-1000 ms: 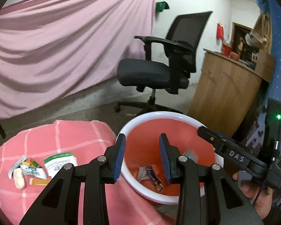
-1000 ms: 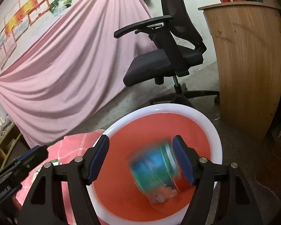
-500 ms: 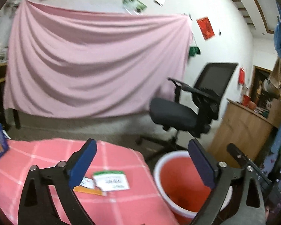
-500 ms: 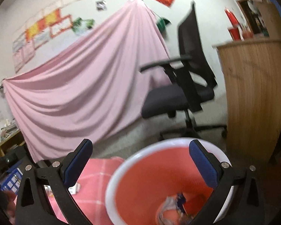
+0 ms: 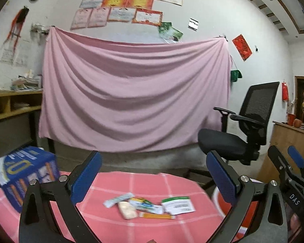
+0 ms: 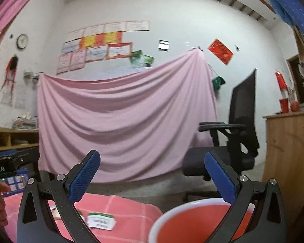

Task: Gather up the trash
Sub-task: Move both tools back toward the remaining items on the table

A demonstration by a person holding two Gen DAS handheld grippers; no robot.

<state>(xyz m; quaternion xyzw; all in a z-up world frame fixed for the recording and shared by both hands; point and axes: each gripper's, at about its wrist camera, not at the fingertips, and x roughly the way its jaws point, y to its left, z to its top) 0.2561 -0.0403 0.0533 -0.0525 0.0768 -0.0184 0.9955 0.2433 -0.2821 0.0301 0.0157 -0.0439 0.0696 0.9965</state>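
My left gripper [image 5: 153, 175] is open and empty, raised above the pink checked table [image 5: 115, 228]. Trash lies in a small cluster on it: a green and white packet [image 5: 177, 204], a pale oval piece [image 5: 127, 209], a white sachet [image 5: 117, 199], a colourful wrapper [image 5: 146, 204] and an orange strip [image 5: 157, 215]. My right gripper [image 6: 152, 176] is open and empty, above the near edge of the red basin with a white rim [image 6: 184, 225]. The green and white packet [image 6: 100, 220] also shows in the right wrist view. The basin's edge [image 5: 217, 200] shows at the table's right.
A blue box [image 5: 24, 172] stands on the table's left. A black office chair [image 5: 245, 135] and a wooden counter [image 6: 289, 158] are at the right. A pink sheet [image 5: 131, 101] hangs on the far wall. The right gripper [image 5: 289, 172] shows at the left wrist view's right edge.
Both grippers have opened wide and lifted away from the basin. The right one let a blue-green can drop into it. The left view has swung back toward the table's trash.
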